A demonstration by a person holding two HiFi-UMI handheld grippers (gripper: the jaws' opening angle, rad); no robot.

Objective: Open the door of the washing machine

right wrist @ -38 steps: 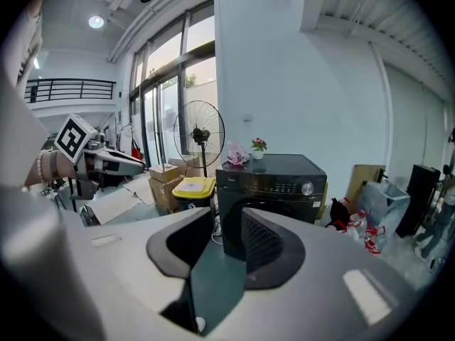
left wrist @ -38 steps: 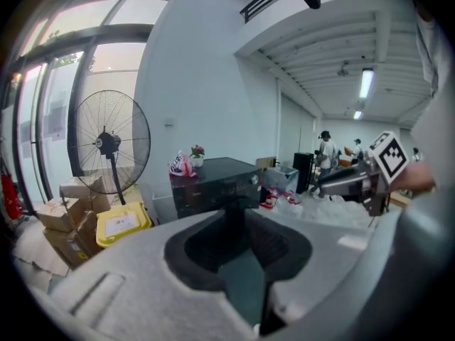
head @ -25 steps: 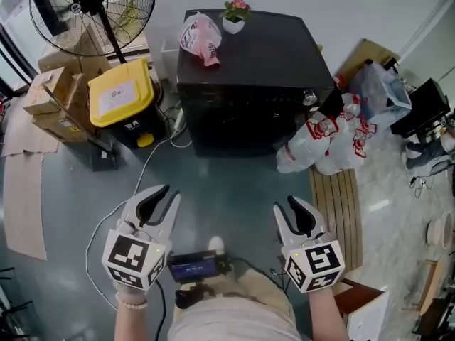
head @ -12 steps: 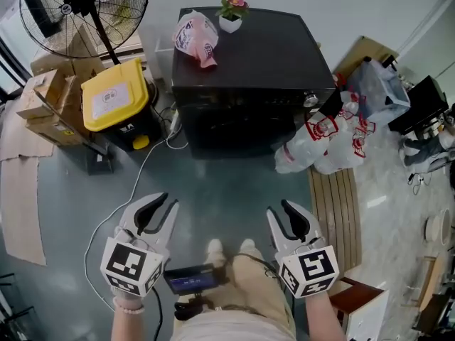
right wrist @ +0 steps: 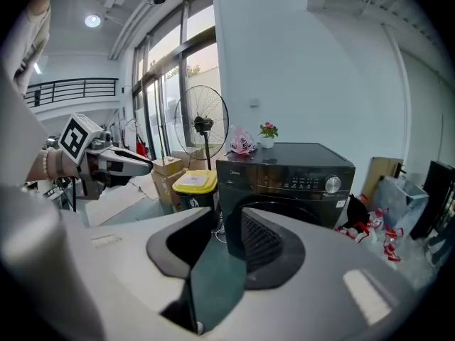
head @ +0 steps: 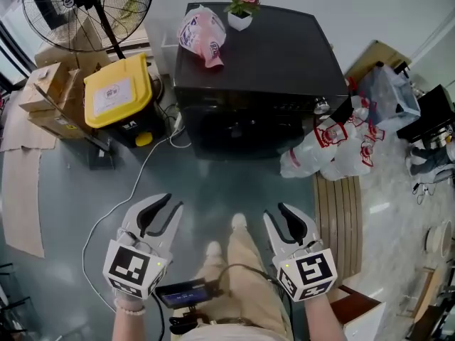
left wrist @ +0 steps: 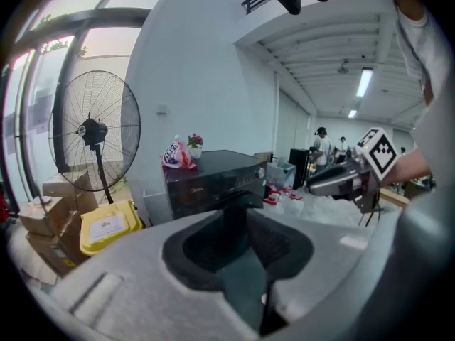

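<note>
Okay, black front-loading washing machine (head: 263, 77) stands against the wall, its round door (head: 245, 130) shut and facing the person. On its top are a pink bag (head: 200, 34) and a small potted flower (head: 242, 14). A yellow-lidded bin (head: 117, 91) sits just beside the machine's left side, with cardboard boxes (head: 46, 98) and a pedestal fan (head: 85, 9) further left. White plastic bags (head: 334, 155) are piled at the machine's right front corner. A white cable (head: 138, 180) runs across the floor from behind the bin.

Both grippers are held out low in front of the person, well apart from the machine and pointing toward it. The left gripper (head: 165, 206) has jaws apart, just been opening wider, nothing between them. The right gripper (head: 281, 215) has jaws parted too, empty. One shoe (head: 239, 222) is stepped forward between the grippers.
</note>
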